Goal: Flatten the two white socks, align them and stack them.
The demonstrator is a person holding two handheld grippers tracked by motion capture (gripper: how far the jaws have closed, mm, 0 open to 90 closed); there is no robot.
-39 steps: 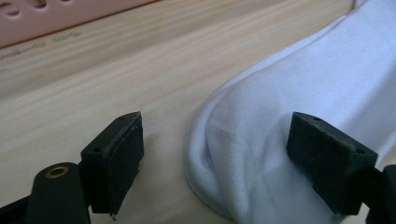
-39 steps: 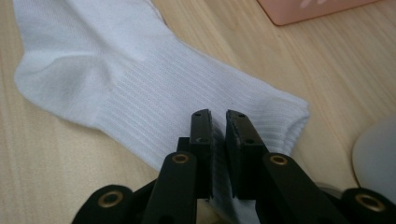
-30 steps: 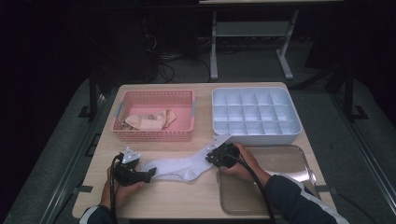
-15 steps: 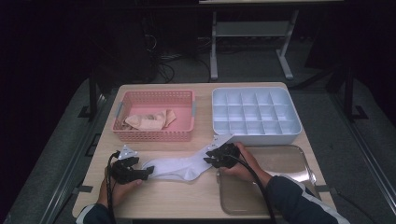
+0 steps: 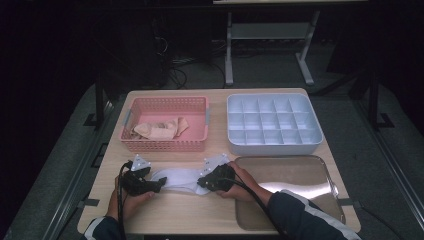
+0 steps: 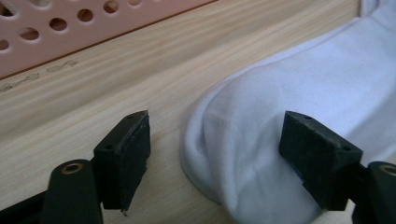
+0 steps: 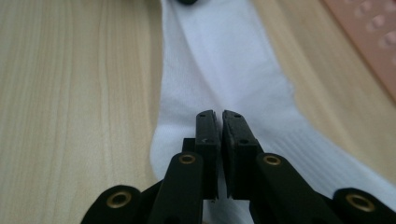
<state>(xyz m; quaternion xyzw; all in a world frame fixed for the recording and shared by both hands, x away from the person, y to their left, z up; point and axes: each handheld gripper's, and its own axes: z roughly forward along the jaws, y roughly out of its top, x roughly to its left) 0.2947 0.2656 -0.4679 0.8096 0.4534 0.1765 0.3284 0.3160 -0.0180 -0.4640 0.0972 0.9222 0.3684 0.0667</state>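
Right tool (image 7: 218, 116) clamps the white sock (image 5: 182, 179) near its edge; left tool (image 6: 217, 144) gapes wide around the sock's other end on the counter (image 5: 165, 212).

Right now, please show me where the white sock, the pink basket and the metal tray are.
white sock (image 5: 181, 179), high view, middle of the fabric.
pink basket (image 5: 165, 145), high view, near wall.
metal tray (image 5: 300, 175), high view, bare floor.

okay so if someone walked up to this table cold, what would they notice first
Probably the white sock lying flat at the table's near edge, stretched between two hand-held tongs. The right tongs are shut on one end of it, while the left tongs stand open around the other end. Behind it sit a pink basket holding beige cloth and an empty white divided tray.
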